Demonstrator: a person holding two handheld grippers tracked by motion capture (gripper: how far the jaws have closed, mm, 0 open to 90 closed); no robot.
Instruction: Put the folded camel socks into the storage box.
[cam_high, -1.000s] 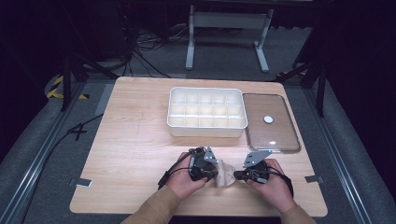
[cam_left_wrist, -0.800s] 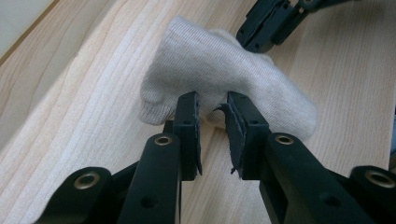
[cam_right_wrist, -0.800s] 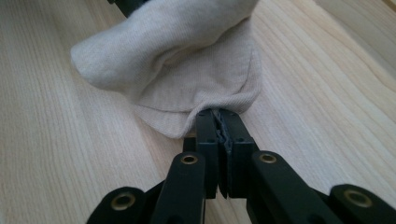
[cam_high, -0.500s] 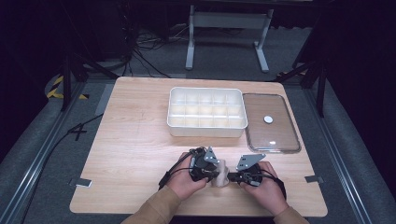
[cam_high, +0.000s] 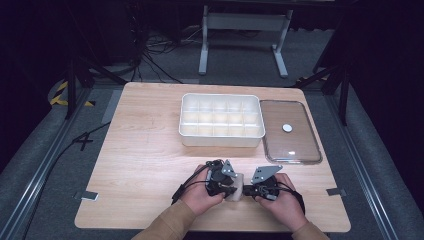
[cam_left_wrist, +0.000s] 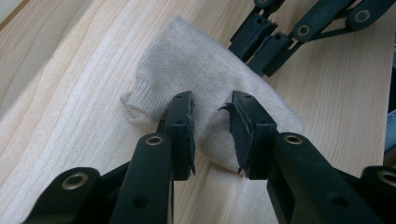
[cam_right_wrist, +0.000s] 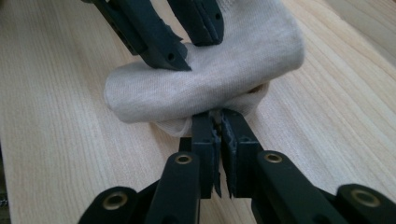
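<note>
Both hands low at the near edge of the wooden table (cam_high: 140, 150), forearms in from below, knuckles outward. Left gripper (cam_left_wrist: 212, 121) with jaws parted, straddling a rolled pale sock (cam_left_wrist: 205, 74) flat on the wood. Right gripper (cam_right_wrist: 217, 123) clamped tight on the sock's lower fold, opposite the left. Farther back, well apart: a white compartment tray (cam_high: 221, 141), and just beside it a clear lid (cam_high: 290, 140).

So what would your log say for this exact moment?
left gripper: open over sock | right gripper: shut on sock edge | sock: on table, near edge | divided bin: untouched
</note>
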